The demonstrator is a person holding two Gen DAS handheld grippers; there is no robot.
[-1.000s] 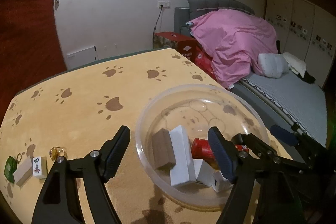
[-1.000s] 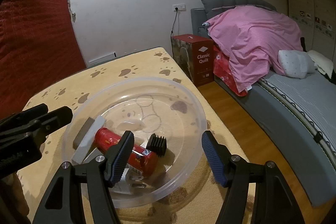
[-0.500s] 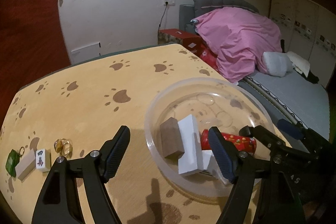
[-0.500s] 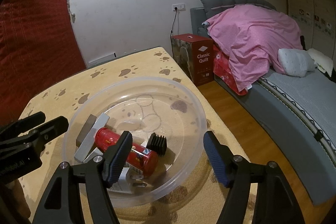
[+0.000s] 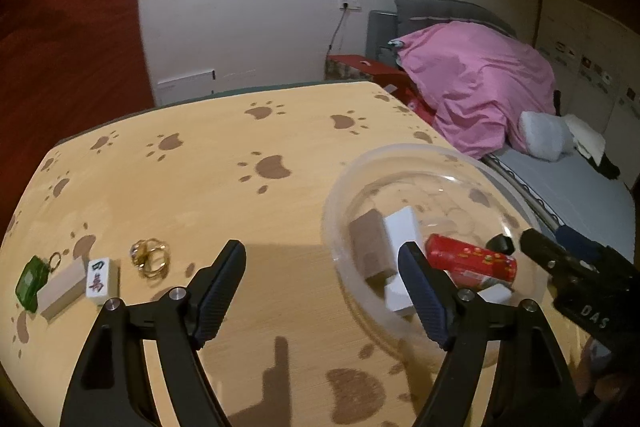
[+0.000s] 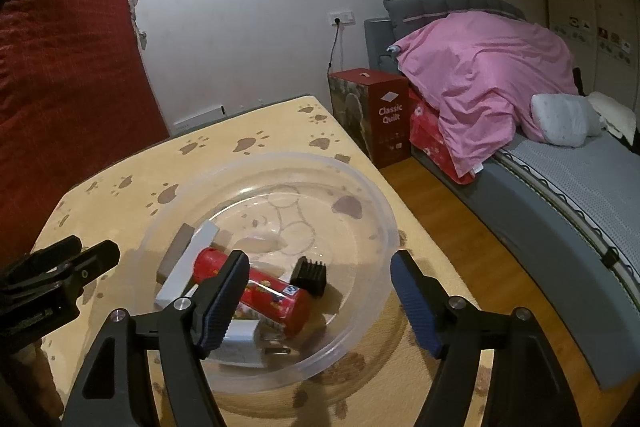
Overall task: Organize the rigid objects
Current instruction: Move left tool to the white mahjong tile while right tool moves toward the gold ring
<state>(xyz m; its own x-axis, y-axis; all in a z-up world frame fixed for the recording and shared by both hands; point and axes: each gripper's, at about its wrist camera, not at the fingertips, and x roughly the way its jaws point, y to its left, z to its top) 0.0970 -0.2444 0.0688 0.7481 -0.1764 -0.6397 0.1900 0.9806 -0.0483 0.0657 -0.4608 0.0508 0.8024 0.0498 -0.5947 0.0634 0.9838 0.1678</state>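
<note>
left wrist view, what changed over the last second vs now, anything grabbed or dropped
The left gripper swung away from the clear bowl toward the loose pieces: the mahjong tile, gold rings and green keychain now sit nearer its fingers. The right gripper has just been opening above the bowl, nothing between its jaws. Nothing was grabbed or dropped. The bowl and the red can inside it stayed put.

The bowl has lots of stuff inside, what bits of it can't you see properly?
- White charger, right wrist view: partly behind the right tool finger.
- White box, left wrist view: its lower part is blocked by the left tool finger.
- Red can, right wrist view: print too small to read.
- Bowl, right wrist view: near rim hidden by the tool.
</note>
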